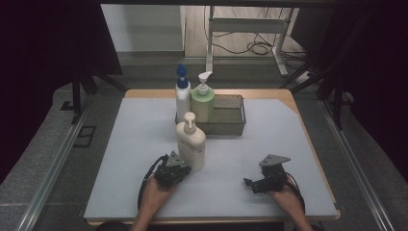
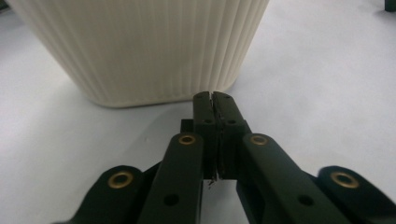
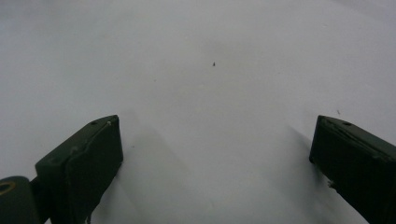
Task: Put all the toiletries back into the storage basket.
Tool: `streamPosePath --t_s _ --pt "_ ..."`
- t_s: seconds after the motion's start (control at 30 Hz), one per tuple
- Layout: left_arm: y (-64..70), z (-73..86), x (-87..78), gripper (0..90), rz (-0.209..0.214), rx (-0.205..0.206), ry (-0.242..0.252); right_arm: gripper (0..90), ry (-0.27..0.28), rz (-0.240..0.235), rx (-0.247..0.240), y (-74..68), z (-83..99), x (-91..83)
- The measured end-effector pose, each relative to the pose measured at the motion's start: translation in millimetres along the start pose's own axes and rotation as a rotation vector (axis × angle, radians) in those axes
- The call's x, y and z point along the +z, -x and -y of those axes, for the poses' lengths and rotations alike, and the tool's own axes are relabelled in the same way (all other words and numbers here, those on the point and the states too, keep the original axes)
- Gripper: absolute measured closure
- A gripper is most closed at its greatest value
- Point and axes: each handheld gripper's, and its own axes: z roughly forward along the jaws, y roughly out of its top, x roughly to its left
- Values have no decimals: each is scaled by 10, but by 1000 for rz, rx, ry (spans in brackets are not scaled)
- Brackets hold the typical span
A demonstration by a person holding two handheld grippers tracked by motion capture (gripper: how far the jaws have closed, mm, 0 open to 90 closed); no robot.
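Observation:
A cream ribbed pump bottle (image 1: 191,143) stands upright on the grey mat (image 1: 134,144) near the middle. My left gripper (image 1: 185,166) sits just in front of its base, jaws shut with nothing between them. In the left gripper view the shut gripper (image 2: 214,96) almost touches the ribbed cream bottle (image 2: 140,46). My right gripper (image 1: 252,183) rests low over the mat at the front right, pointing left. In the right gripper view this gripper (image 3: 215,140) is wide open over bare mat (image 3: 210,70).
A metal wire basket (image 1: 231,120) stands behind the cream bottle. A green pump bottle (image 1: 202,102) and a white bottle with a blue cap (image 1: 182,94) stand at its left end; whether they are inside it I cannot tell. The table edge (image 1: 308,139) runs along the right.

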Motion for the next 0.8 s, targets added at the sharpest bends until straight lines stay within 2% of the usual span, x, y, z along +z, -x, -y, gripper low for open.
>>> streamPosePath --t_s 0.27,0.5,0.8 --pt "18 71 -91 745 -35 3 -6 56 -5 -6 -6 -1 -23 -21" --pt "62 137 -159 607 -65 2 -10 47 26 -16 -23 -50 -88 -70" --pt "62 245 -269 416 -115 -27 -18 44 44 -60 -52 -133 -165 -69"
